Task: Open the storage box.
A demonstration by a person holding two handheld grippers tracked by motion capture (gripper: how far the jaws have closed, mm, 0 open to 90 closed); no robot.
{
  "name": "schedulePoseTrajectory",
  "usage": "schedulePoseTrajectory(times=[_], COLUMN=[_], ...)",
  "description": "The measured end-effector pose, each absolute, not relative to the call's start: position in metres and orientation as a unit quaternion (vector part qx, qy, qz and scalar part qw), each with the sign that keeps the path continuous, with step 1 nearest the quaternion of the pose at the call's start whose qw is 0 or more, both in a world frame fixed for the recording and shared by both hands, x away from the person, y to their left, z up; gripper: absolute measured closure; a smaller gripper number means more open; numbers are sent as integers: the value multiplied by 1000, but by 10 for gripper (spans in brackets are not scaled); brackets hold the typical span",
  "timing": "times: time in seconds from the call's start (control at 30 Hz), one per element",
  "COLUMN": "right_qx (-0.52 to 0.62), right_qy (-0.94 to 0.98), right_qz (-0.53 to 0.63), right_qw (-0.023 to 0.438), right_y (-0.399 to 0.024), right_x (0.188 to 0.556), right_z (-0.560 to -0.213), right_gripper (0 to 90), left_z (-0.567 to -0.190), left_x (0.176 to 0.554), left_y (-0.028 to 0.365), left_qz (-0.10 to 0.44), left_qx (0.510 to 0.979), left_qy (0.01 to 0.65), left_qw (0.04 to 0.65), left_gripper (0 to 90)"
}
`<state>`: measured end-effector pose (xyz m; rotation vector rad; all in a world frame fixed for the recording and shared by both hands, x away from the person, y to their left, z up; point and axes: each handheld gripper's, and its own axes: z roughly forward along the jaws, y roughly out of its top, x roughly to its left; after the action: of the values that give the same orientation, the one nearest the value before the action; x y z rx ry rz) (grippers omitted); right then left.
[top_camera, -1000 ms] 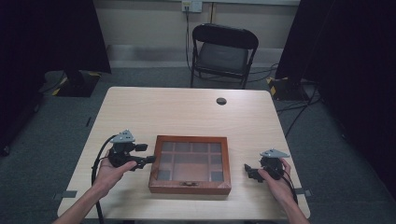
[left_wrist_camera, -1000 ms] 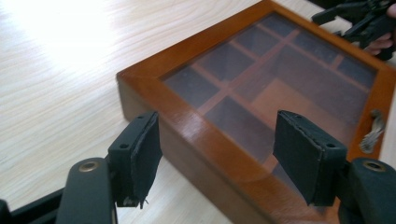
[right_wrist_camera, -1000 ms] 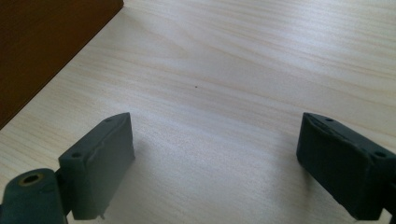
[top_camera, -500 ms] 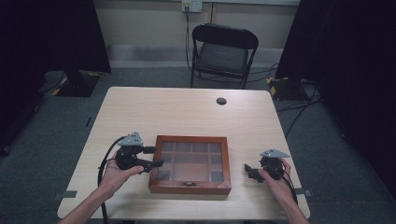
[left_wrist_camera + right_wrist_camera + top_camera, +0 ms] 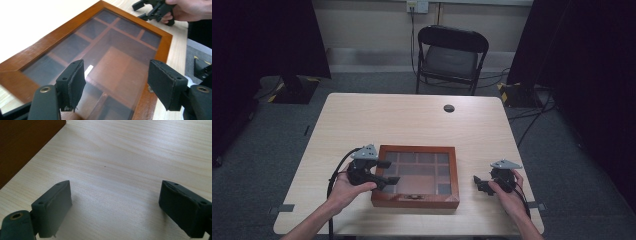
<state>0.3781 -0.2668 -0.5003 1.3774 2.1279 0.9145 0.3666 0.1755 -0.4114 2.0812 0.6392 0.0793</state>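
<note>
Since the earlier frames, the left gripper point(image 5: 384, 172) has been carried rightward from beside the wooden display box point(image 5: 416, 176) until its jaws hang over the box's left edge, while the right gripper point(image 5: 479, 182) has been kept where it was, a little to the right of the box. Seen from above, the box lies near the front edge of the table point(image 5: 412, 120), its glass lid point(image 5: 100, 52) shut flat and the small brass clasp point(image 5: 414, 196) at its front side untouched. In the left gripper view, the left gripper's jaws are seen spread wide and released above the glass lid, with the divided compartments visible beneath and nothing between the pads. In the right gripper view, the right gripper's point(image 5: 115, 206) jaws are likewise spread and empty over bare tabletop, with a corner of the box point(image 5: 22, 147) at the upper left. The work is judged to be at its very start: only the approach of the left gripper has been made, no grip has been taken, and the opening of the lid, or whatever handling of the box is meant, is left entirely to be done.
</note>
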Motion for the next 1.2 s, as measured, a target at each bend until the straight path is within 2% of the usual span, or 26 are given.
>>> schedulePoseTrajectory(times=[0.27, 0.47, 0.7, 0.77, 0.87, 0.9, 1.0, 1.07, 1.2], right_qx=[498, 499, 498, 498, 499, 499, 499, 499, 499], right_qy=[770, 770, 770, 770, 770, 770, 770, 770, 770], right_qz=[331, 331, 331, 331, 331, 331, 331, 331, 330], right_qw=[222, 222, 222, 222, 221, 221, 221, 221, 221], right_y=[-267, -267, -267, -267, -267, -267, -267, -267, -267], right_x=[378, 378, 378, 378, 378, 378, 378, 378, 378], right_z=[-500, -500, -500, -500, -500, -500, -500, -500, -500], right_gripper=[106, 106, 106, 106, 106, 106, 106, 105, 103], left_z=[-409, -421, -430, -433, -434, -434, -435, -437, -438], left_x=[366, 362, 355, 350, 348, 348, 348, 347, 348], left_y=[162, 137, 126, 121, 119, 118, 117, 116, 116], left_qz=[30, 8, -18, -20, -26, -28, -38, -41, -40], left_qx=[843, 856, 867, 876, 879, 881, 881, 880, 879], left_qy=[254, 237, 218, 198, 188, 182, 186, 181, 179], left_qw=[474, 459, 448, 440, 438, 435, 432, 437, 441], left_gripper=[332, 353, 382, 444, 482, 550, 576, 652, 742])
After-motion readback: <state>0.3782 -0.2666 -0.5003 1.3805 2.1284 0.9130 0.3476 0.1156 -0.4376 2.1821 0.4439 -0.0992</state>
